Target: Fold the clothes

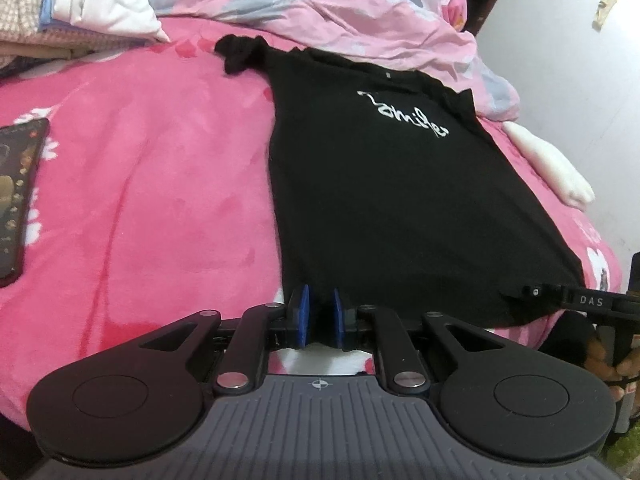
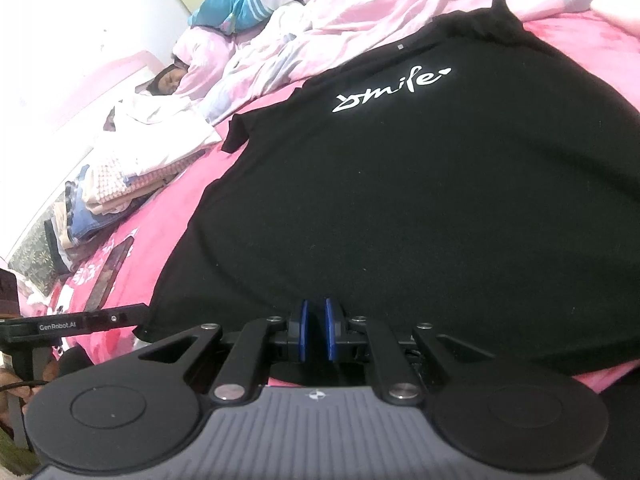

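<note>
A black T-shirt (image 1: 380, 200) lies front side up on the pink blanket (image 1: 140, 200), its white "Smile" lettering (image 1: 404, 114) readable in the upper middle of the left wrist view. The hem runs along the lower part of both frames, nearest the person, and the collar points away toward the rumpled pink duvet (image 1: 340, 4) at the top. It looks spread flat so that a fold can start from the bottom edge.

The left gripper (image 1: 319, 316) sits at the lower centre of its frame on the hem near the shirt's left corner. Its 2 blue pads stand narrow with dark cloth between them, so I judge it pinches the hem. The right gripper (image 2: 315, 330) is at the lower centre of its own frame, jaws also nearly together on the hem toward the other corner; in the left view its finger (image 1: 532, 291) bites the puckered cloth at the lower right. Holding both corners lets the person lift the bottom edge evenly, probably to carry it toward the collar.

A phone (image 1: 18, 196) rests at the left edge, well apart from the shirt, and a stack of folded clothes (image 2: 104, 188) waits at the left of the right wrist view. 1 sleeve (image 1: 240, 54) is bunched at the upper left and may need smoothing.
</note>
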A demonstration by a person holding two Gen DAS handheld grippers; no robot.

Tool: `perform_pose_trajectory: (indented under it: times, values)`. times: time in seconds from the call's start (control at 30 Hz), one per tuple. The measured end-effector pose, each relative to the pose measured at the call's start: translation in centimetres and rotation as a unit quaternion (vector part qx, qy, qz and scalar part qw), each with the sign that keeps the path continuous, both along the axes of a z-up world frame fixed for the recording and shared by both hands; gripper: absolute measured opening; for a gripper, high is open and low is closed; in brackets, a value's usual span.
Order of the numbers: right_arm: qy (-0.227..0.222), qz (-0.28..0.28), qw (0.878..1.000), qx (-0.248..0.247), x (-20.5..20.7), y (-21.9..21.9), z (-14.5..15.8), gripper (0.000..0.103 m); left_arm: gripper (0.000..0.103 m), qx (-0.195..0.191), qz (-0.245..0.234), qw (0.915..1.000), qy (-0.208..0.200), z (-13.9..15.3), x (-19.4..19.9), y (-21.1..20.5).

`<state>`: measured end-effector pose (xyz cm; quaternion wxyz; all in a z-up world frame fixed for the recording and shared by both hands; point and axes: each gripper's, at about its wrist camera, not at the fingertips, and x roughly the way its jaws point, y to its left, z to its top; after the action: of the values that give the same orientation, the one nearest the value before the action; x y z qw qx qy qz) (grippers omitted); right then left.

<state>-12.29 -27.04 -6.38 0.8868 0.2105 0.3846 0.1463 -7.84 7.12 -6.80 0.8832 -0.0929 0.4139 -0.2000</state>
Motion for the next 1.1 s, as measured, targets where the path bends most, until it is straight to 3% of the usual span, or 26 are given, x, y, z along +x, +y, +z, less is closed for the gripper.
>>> perform_pose_trajectory:
  times: [0.1,0.3,0.37,0.4,0.53,0.7,0.77,0.9,1.1]
  values:
    - [0.000,0.001,1.000,0.001,0.0,0.0,-0.1,0.010,0.020,0.011,0.009,0.9998,-0.013,0.6,-0.7,0.5]
    - [-0.001,0.000,1.000,0.005,0.0,-0.1,-0.3,0.010,0.020,0.020,0.009,0.9998,0.004,-0.7,-0.1,0.5]
    - [-0.001,-0.001,1.000,0.004,0.0,0.0,-0.3,0.010,0.018,0.017,0.003,0.9998,-0.004,-0.9,-0.2,0.3]
    - [-0.001,0.000,1.000,0.004,0.0,0.0,-0.3,0.010,0.008,0.015,-0.002,0.9998,-0.010,-0.9,-0.3,0.3]
    - [0.000,0.000,1.000,0.002,0.1,0.0,-0.2,0.009,0.003,-0.039,0.019,0.9990,0.001,-0.4,-0.7,1.9]
    - [0.001,0.002,1.000,0.001,0.1,-0.1,-0.2,0.009,0.002,-0.120,0.056,0.9904,0.039,-0.3,-1.1,4.8]
    - [0.003,0.003,1.000,0.001,0.2,-0.1,-0.1,0.009,0.002,-0.127,0.065,0.9878,0.062,-1.2,-0.9,5.1]
    - [-0.002,0.008,1.000,-0.024,0.1,0.4,0.9,0.010,0.002,-0.131,0.065,0.9870,0.066,-1.7,-0.6,4.9]
    - [-0.044,0.072,0.996,-0.043,0.4,3.6,4.0,0.010,0.003,-0.171,0.068,0.9787,0.092,-2.9,0.2,6.1]
